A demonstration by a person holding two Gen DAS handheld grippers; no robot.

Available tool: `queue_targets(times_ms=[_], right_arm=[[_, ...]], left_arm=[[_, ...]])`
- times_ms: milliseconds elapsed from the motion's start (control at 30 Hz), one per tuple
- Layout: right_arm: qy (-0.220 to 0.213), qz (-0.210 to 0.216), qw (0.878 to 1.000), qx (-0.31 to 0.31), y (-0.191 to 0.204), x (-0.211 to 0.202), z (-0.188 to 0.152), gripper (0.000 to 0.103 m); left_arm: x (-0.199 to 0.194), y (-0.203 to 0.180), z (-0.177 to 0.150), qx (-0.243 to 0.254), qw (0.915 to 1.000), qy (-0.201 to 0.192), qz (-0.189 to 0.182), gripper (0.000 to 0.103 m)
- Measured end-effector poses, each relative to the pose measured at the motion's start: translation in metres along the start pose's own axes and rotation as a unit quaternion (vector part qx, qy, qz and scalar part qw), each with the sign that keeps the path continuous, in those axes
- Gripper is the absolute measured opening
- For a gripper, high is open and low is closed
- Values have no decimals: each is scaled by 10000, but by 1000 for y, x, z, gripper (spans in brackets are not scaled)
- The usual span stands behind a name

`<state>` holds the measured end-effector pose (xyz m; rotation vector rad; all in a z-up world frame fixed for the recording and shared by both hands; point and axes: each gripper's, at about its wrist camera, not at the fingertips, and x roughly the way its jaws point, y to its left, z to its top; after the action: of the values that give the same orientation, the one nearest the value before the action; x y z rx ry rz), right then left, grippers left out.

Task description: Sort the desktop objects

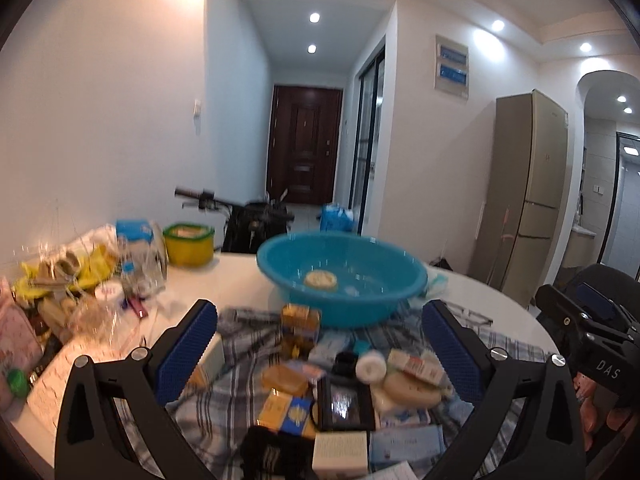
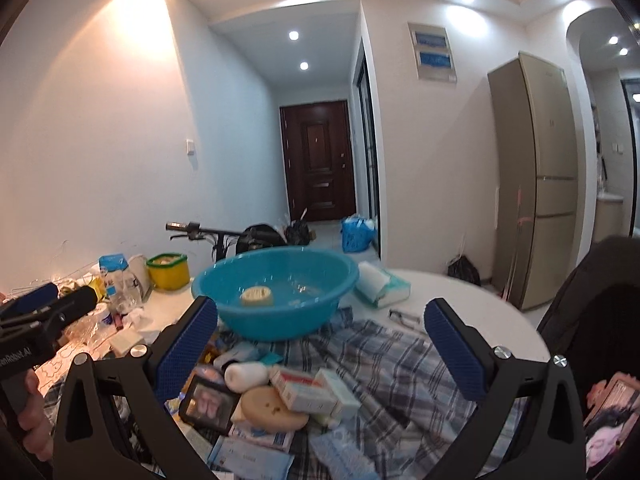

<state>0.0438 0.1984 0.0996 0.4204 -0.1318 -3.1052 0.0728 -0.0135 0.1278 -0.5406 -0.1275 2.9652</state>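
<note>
Two hand-held tools hovered over a cluttered white round worktop [image 2: 460, 292] in a home with a hallway and a dark wooden door [image 2: 318, 160] behind. The left tool [image 1: 320, 320] had its blue-padded fingers [image 1: 188, 348] spread wide apart and held nothing. The right tool [image 2: 320, 322] was likewise wide open and empty, its blue fingers [image 2: 454, 346] framing the pile below.

A blue plastic basin [image 2: 276, 292] sat toward the far middle of the worktop, on the far edge of a grey plaid cloth [image 2: 400, 364]. Inside the basin lay a pale round roll that looked like tape [image 2: 257, 295].

On the cloth, near the worktop's near edge, lay a heap of small things: a white roll [image 2: 245, 374], a red-and-white box [image 2: 304, 394], a tan oval sponge-like piece [image 2: 270, 410], a small dark-framed mirror [image 2: 208, 402] and pale blue packets [image 2: 248, 458]. In the left wrist view, yellow boxes [image 1: 300, 318] stood just in front of the basin.

Along the worktop's left edge sat a yellow container with a green rim [image 2: 168, 272], a blue-and-white carton [image 2: 114, 266] and crumpled clear plastic. A pack of tissues [image 2: 380, 284] lay just to the right of the basin. A tall beige refrigerator [image 2: 536, 176] stood by the right wall.
</note>
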Motion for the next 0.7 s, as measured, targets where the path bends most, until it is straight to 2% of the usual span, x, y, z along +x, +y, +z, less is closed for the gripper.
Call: queue_targets(times_ms=[100, 233, 367, 700], right_arm=[[235, -27, 9997, 0, 0, 1, -18, 103], [406, -75, 9991, -54, 1, 6, -31, 103], [519, -144, 9985, -70, -2, 12, -37, 103], [911, -131, 9957, -65, -3, 33, -56, 103]], left_arm=[[10, 5, -16, -109, 9995, 269, -103, 103], [30, 4, -33, -60, 9980, 625, -10, 103], [49, 3, -49, -114, 9947, 1019, -112, 103], [78, 2, -74, -69, 9876, 1565, -136, 103]])
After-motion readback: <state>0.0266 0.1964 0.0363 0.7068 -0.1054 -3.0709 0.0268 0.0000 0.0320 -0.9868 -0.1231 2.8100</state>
